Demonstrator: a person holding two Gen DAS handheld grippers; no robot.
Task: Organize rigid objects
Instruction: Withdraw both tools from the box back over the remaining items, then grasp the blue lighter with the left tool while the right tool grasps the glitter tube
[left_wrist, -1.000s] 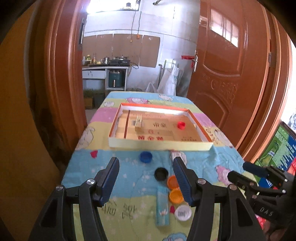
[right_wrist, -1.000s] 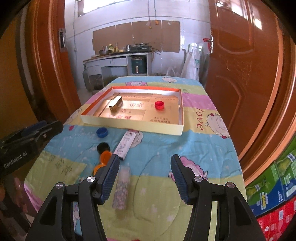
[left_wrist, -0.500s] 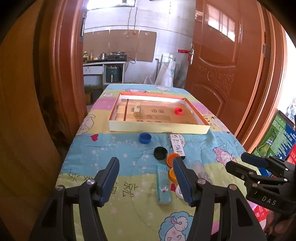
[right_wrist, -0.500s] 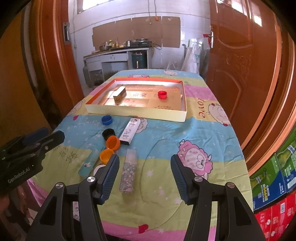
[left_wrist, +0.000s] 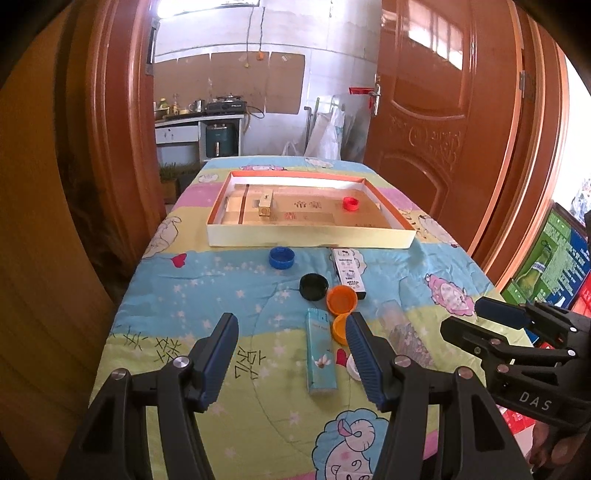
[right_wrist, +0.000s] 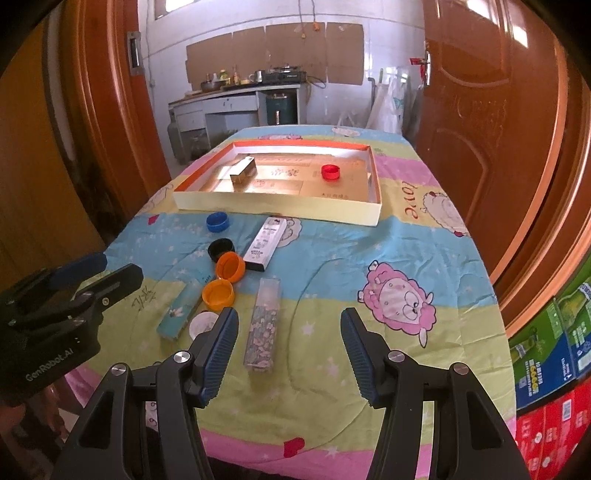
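We have a red cap (right_wrist: 330, 172) and small box (right_wrist: 243, 170) in the tray (right_wrist: 280, 208), upper centre; caps (right_wrist: 230, 267) and lighters (right_wrist: 263, 324) wait mid-frame; both our grippers (left_wrist: 291, 352) (right_wrist: 289, 349) gape empty.

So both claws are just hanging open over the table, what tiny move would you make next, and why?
Probably lower the right gripper onto the floral box: it lies loose just ahead of the open jaws, while the tray holds only a red cap and a gold box.

In the left wrist view the white cap (left_wrist: 352, 367) is half hidden behind the finger at five o'clock. The print on the white box (right_wrist: 265, 243) is too small to read, and the stacked cartons (right_wrist: 546, 373) at four o'clock are cut by the edge.
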